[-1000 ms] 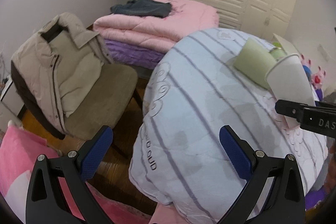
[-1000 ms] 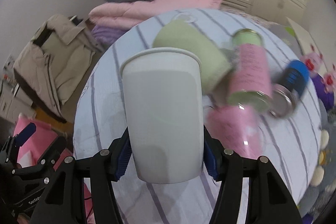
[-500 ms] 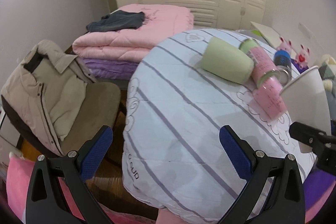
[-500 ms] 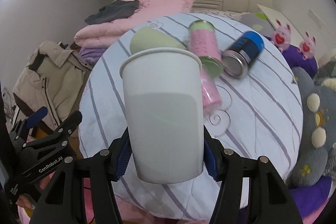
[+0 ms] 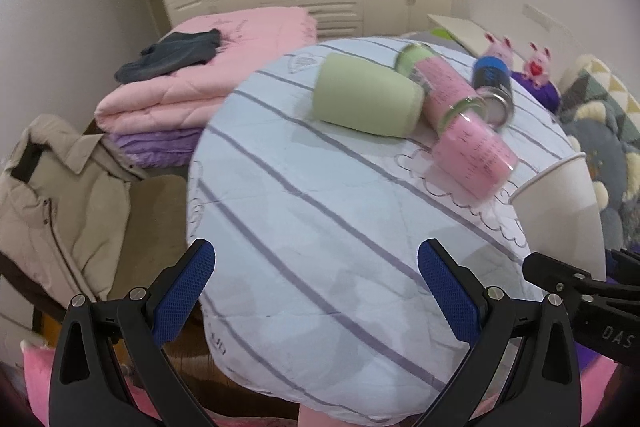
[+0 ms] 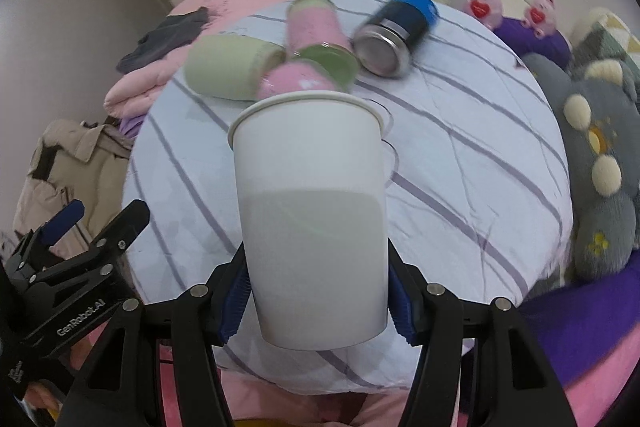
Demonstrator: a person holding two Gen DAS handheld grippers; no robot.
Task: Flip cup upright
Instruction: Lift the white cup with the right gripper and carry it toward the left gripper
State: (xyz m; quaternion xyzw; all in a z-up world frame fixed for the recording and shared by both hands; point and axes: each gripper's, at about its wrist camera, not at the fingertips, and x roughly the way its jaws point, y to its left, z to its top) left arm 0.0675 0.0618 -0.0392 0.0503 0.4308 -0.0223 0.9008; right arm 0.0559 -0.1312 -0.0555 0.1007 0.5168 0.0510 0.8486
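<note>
my right gripper has its fingers clamped on the lower wall of the white paper cup, rim pointing away from me and upward, so it already reads as mouth-up. i hold it over the near part of the round surface with the striped cover, not set down as far as i can tell. my left gripper hangs with its fingers spread wide and holding nothing, off to the side.

to finish well, i'd lower the cup straight down onto a bare patch near me, well apart from the green cup, the pink cans and the blue can lying on their sides. the cover looks soft and padded, so i'd seat the base flat, ease my squeeze slowly, and watch for tipping before backing out.
</note>
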